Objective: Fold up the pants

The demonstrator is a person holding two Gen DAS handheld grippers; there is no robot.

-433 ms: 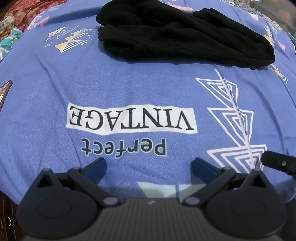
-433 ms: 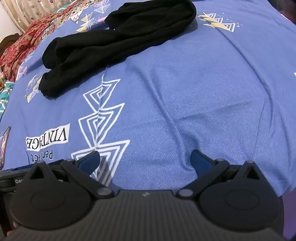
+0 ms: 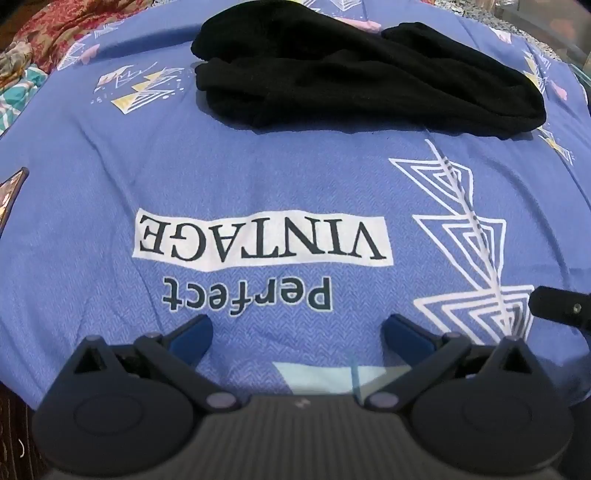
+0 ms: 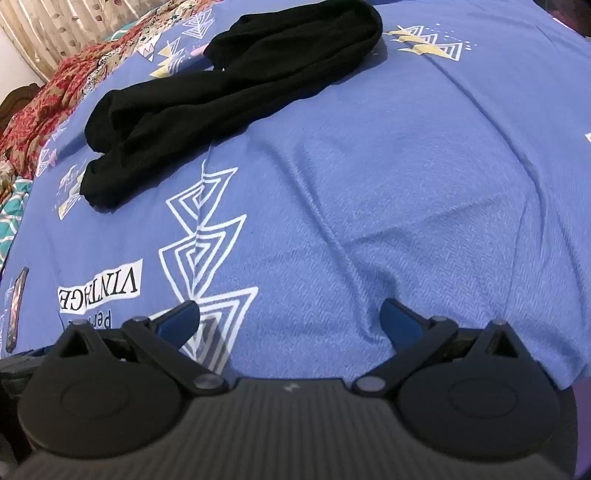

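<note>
Black pants (image 3: 351, 74) lie loosely bunched on a blue printed bedsheet (image 3: 258, 177), far ahead of both grippers. In the right wrist view the pants (image 4: 236, 92) stretch from the upper middle down to the left. My left gripper (image 3: 297, 332) is open over the sheet near the "Perfect VINTAGE" print, nothing between its blue pads (image 3: 192, 334). My right gripper (image 4: 290, 319) is open too, empty, above bare sheet beside the white triangle pattern. A black part of the right gripper (image 3: 557, 308) shows at the right edge of the left wrist view.
A red patterned blanket (image 4: 40, 103) and teal cloth (image 4: 11, 214) lie along the left side of the bed. A phone-like flat object (image 4: 16, 306) rests at the sheet's left edge. A striped curtain (image 4: 55, 29) hangs behind.
Both views have shifted slightly; the pants sit a little lower and closer in the frames. Both grippers stay open and empty.
</note>
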